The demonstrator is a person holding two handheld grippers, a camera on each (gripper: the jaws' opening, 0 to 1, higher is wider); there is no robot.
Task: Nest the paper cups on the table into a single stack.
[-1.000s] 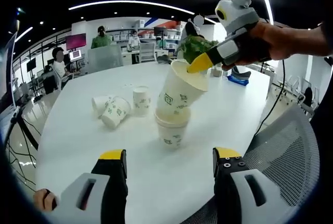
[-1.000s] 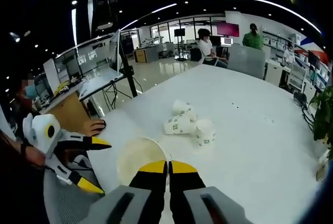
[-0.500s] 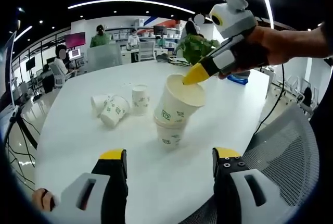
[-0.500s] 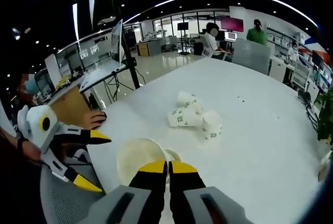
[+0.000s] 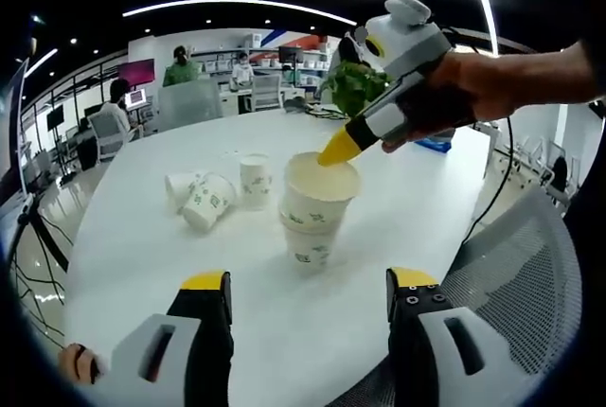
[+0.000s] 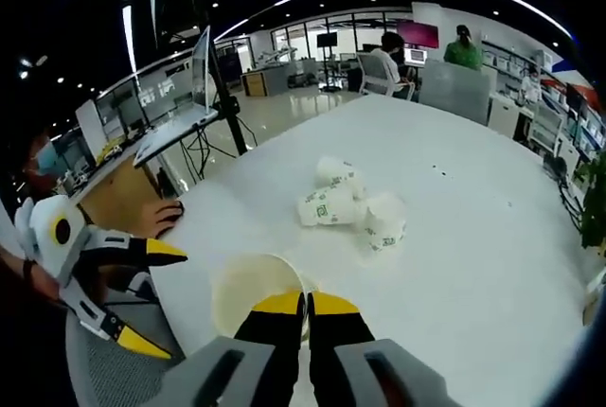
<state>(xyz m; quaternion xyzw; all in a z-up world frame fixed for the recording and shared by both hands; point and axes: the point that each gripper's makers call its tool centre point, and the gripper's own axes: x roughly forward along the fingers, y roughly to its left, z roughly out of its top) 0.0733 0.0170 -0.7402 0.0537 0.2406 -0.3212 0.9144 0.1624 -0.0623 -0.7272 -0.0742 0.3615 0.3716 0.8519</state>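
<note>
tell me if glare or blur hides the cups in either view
Left gripper view: the stacked cups and loose cups read sharp, evenly lit, with soft shadows. Right gripper view: fisheye bends the white table; the cup nearest the right gripper looks slightly soft.

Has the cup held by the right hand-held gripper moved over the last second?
Yes. The held cup has dropped and straightened into the standing cup, judged against the loose cups.

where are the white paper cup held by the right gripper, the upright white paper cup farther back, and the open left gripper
white paper cup held by the right gripper (image 5: pixel 317 201), left gripper view, side wall
upright white paper cup (image 5: pixel 254 183), left gripper view, side wall
left gripper (image 5: pixel 308 295), left gripper view, midway between fingertips
</note>
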